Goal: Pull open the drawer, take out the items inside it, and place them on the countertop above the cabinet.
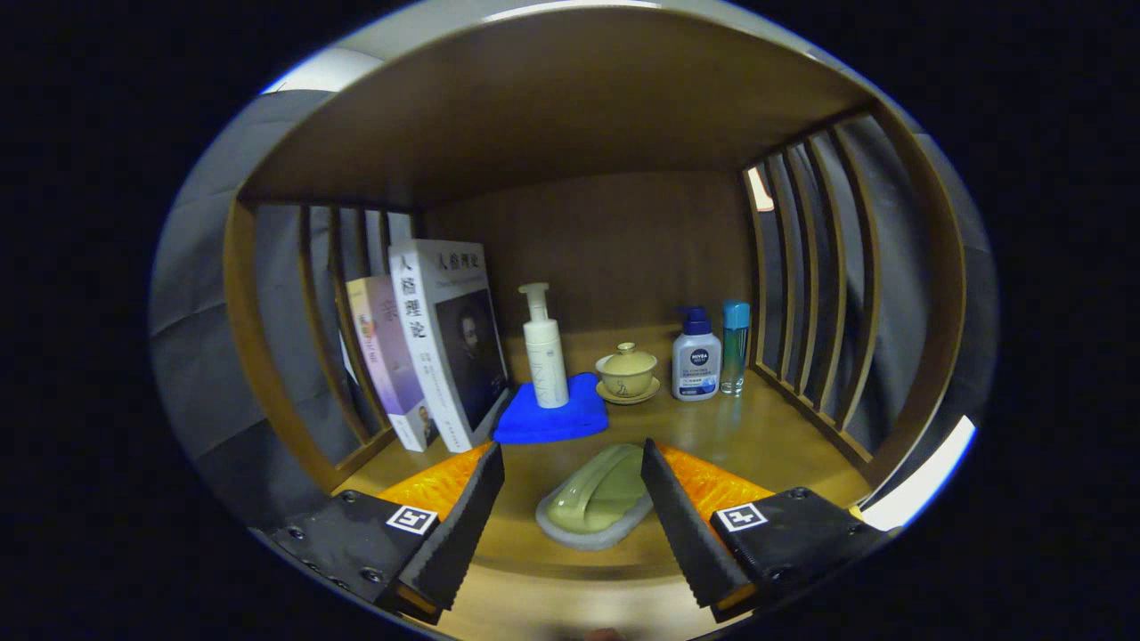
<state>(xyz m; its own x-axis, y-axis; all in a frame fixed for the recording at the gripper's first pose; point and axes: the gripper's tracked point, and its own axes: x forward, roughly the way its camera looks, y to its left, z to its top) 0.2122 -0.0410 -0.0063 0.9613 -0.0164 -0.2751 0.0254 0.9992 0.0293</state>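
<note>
A pale green lidded soap dish [595, 499] lies on the wooden countertop [757, 436], between my fingers and nearer the right one, which covers its right edge. My gripper [571, 449] is open; the left finger stands well clear of the dish, so nothing is clamped. Just beyond the fingertips a folded blue cloth [549, 413] carries a white pump bottle [545, 352]. To the right of the cloth sits a small lidded tea cup [628, 371] on its saucer.
Two books [427, 347] lean against the left slatted side. A white bottle with a blue pump [696, 361] and a slim blue bottle [736, 345] stand by the right slats [819, 294]. A wooden back panel and roof close the shelf.
</note>
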